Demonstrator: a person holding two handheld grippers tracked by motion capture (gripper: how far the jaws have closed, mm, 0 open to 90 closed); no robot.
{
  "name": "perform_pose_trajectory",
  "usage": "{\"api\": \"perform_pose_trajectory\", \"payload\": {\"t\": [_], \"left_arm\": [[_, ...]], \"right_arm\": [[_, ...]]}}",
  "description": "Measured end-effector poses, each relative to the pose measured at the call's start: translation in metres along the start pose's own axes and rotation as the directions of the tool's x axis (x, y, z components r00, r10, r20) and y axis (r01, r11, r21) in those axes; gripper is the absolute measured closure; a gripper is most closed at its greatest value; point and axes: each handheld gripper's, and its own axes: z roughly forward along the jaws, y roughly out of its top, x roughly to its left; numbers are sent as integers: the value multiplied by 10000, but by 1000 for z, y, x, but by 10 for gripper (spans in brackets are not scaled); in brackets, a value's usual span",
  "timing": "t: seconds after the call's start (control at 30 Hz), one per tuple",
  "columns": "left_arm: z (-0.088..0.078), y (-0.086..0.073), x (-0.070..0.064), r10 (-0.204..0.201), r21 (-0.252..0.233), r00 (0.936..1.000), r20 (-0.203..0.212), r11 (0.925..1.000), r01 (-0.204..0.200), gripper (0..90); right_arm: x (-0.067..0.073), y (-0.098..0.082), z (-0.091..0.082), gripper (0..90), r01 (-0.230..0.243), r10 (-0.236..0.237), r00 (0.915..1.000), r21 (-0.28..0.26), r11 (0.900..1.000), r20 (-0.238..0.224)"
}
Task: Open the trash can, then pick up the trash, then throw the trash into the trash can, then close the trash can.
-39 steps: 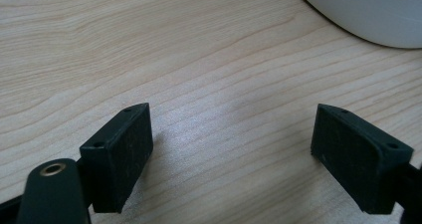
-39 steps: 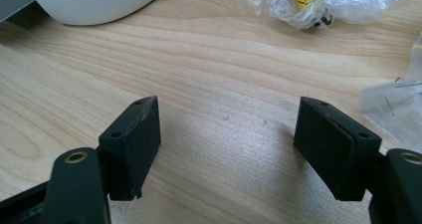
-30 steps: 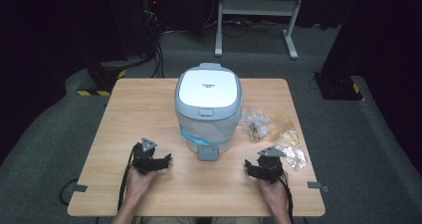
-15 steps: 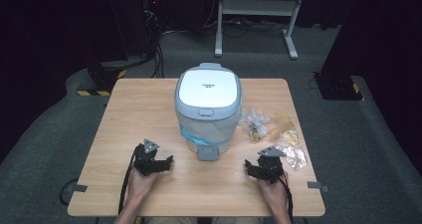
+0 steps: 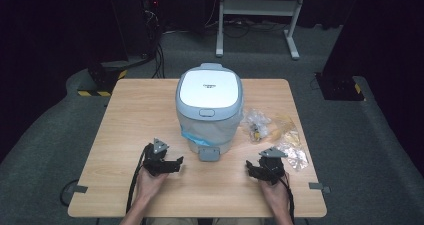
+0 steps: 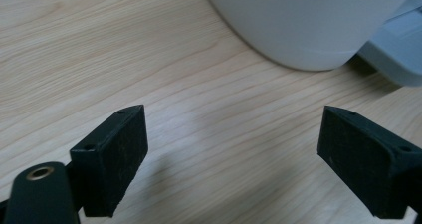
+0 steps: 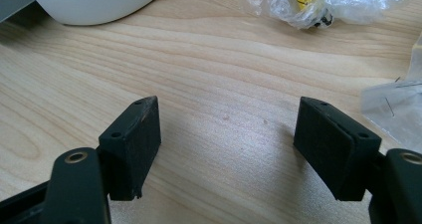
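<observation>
**Both tongs released, flanking the closed bin**

The white-and-pale-blue plastic lidded bin point(image 5: 209, 107) stands mid-table, lid down, its grey pedal point(image 5: 208, 154) facing the person at 6 o'clock, likely so it can be worked from the near edge. Left gripper point(image 5: 172, 165), at the bin's 7 o'clock, has just been opening its jaws; nothing sits between them. Right gripper point(image 5: 251, 169), at 5 o'clock, stands spread and empty. Crinkled clear plastic bags point(image 5: 274, 132) lie at 3 to 4 o'clock, within the right hand's reach. Light wooden table point(image 5: 130, 115); grey carpet point(image 5: 60, 125), dark room, cables behind.

Bright overhead light on table point(image 5: 150, 110), dark surroundings, soft shadows, blurred close-ups
</observation>
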Motion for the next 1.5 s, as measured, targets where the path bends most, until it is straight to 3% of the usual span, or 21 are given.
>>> {"api": "perform_pose_trajectory", "payload": {"t": [0.23,0.47,1.03,1.27,1.37,1.5], "left_arm": [[7,9,-14,58,-30,9988,477,10000,-57,99],[11,17,-24,-230,-173,9964,812,9996,245,79],[26,27,-38,-715,-136,9937,865,9972,730,14],[31,32,-43,-579,-154,9959,702,9981,591,3],[32,35,-44,-73,-99,9991,428,9999,77,5],[33,35,-46,201,-104,9993,305,9997,-198,7]], "right_arm": [[0,0,0,262,1,-1,10000,0,10000,0],[0,0,0,262,0,0,10000,-1,10000,-1],[0,0,0,263,47,-47,10000,-12,10000,-7],[0,0,0,264,50,-50,10000,-14,10000,-9],[0,0,0,265,41,-41,10000,-19,10000,-12],[0,0,0,266,37,-37,10000,-20,10000,-16]]}}
